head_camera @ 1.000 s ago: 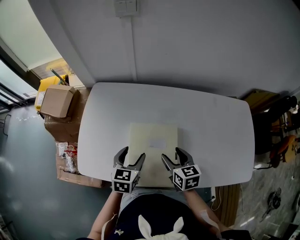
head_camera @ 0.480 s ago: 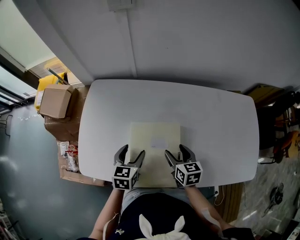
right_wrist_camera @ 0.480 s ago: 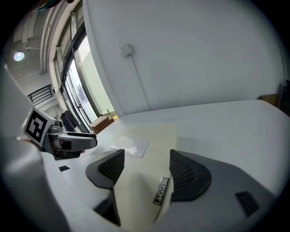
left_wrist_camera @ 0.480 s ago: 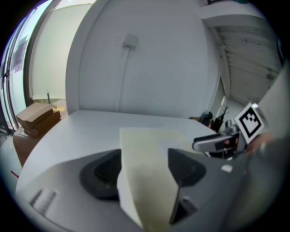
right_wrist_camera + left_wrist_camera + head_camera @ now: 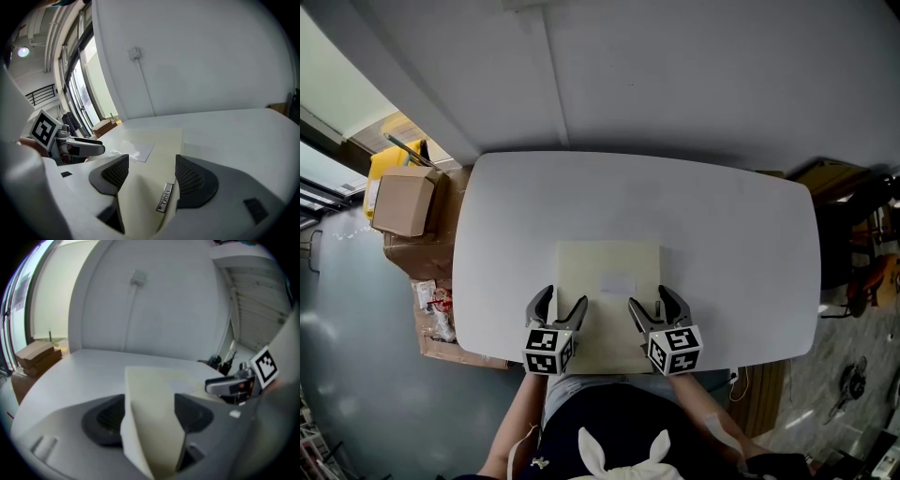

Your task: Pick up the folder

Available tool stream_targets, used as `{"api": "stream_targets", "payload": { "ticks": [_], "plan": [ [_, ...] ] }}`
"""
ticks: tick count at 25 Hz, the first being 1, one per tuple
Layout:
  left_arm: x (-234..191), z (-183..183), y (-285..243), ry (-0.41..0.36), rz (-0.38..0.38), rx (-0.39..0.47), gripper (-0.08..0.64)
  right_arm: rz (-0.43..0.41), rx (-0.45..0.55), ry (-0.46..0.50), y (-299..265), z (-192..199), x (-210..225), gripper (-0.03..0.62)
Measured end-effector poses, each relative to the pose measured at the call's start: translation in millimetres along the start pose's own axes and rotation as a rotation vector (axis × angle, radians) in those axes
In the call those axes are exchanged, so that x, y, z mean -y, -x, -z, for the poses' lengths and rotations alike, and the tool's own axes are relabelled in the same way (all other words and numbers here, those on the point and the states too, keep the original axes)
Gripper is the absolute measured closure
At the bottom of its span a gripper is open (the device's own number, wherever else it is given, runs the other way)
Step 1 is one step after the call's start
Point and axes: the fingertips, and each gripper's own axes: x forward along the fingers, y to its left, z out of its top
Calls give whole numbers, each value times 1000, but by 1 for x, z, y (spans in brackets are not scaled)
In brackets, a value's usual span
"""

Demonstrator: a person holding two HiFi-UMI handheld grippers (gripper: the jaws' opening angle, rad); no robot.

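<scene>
So the whole thing comes down to where the folder's side edges sit relative to the two sets of jaws.

Starting on the left: the left gripper (image 5: 562, 302) has its jaws spread wide and isn't pinching anything. It's parked right over the folder's near left corner. The outer jaw is off the side over the bare surface (image 5: 722, 244), the inner jaw is over the cover, so the left edge runs up between them.

In the middle, the cream folder (image 5: 607, 267) lies flat, close to the person's edge of the surface. I can't tell if it overhangs at all. Its long axis points straight away from the person, so both grippers look along it, not across it.

The right gripper (image 5: 652, 302) is pretty much a mirror image. Its jaws are also wide apart and empty, straddling the right edge by the near right corner. A small metal tag (image 5: 165, 197) on the folder shows just between them.

Neither hand is really closer, they're level with each other. My guess is that since it's lying flat, the jaws need to get under an edge or tip it up before closing does any good.
</scene>
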Motion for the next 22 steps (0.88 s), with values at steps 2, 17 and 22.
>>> {"api": "stream_targets", "payload": {
  "ticks": [2, 17, 22],
  "plan": [
    [0, 4, -2, 0, -5, -12, 247, 8, 2, 3, 0, 0, 0, 314],
    [-3, 13, -10, 78, 33, -19, 247, -29, -42, -225, -13, 18, 29, 290],
    [-4, 17, -14, 120, 65, -35, 247, -87, -61, -331, -18, 24, 32, 276]
  ]
}}
